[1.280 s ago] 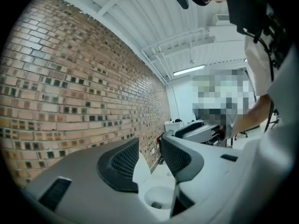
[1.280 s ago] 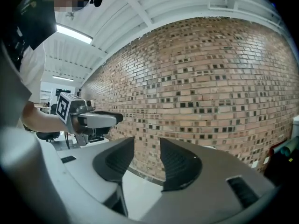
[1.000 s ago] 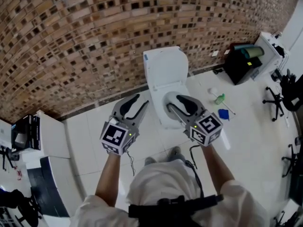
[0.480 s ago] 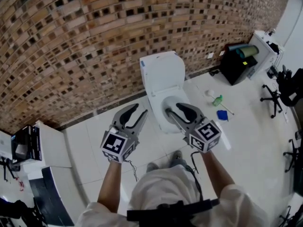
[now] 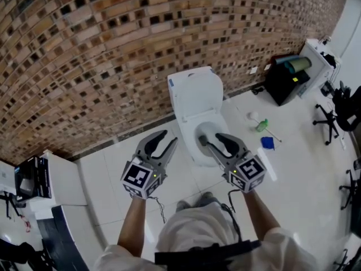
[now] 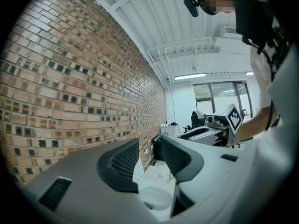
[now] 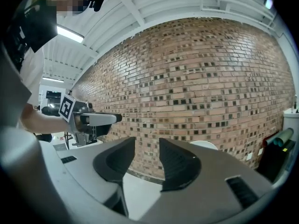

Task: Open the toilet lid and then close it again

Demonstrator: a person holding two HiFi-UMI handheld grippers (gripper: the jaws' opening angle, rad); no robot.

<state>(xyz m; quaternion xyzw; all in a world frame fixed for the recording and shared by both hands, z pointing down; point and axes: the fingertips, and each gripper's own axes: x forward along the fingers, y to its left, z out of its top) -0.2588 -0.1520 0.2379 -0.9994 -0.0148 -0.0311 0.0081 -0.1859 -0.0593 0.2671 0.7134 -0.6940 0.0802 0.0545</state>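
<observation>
I hold both tongs out in front of me toward the toilet (image 5: 189, 130), which stands against the brick wall (image 5: 113, 49) on the white tiled floor (image 5: 113, 157); its lid (image 5: 196, 93) is up, standing open with its back to the bricks, and the bowl (image 5: 210, 133) lies uncovered below it; my left gripper (image 5: 162, 141) sits to the left of the bowl, over bare floor, with its jaws spread and nothing between them; in the left gripper view the white bowl and the lid's edge show through that gap, beyond the tips and not touched by them; my right gripper (image 5: 212, 140) has its jaws spread too, and they pinch nothing; from the head view its tips lie across the bowl's opening, though I cannot tell whether they touch the rim; in the right gripper view only bricks and floor show between the jaws, with the top of the lid peeking over the right-hand jaw; off to the right of the toilet a green bottle (image 5: 262, 120) and a small blue thing (image 5: 267, 142) lie on the floor, and a black bin (image 5: 286, 79) stands farther along the wall beside a white cabinet (image 5: 317, 58).
</observation>
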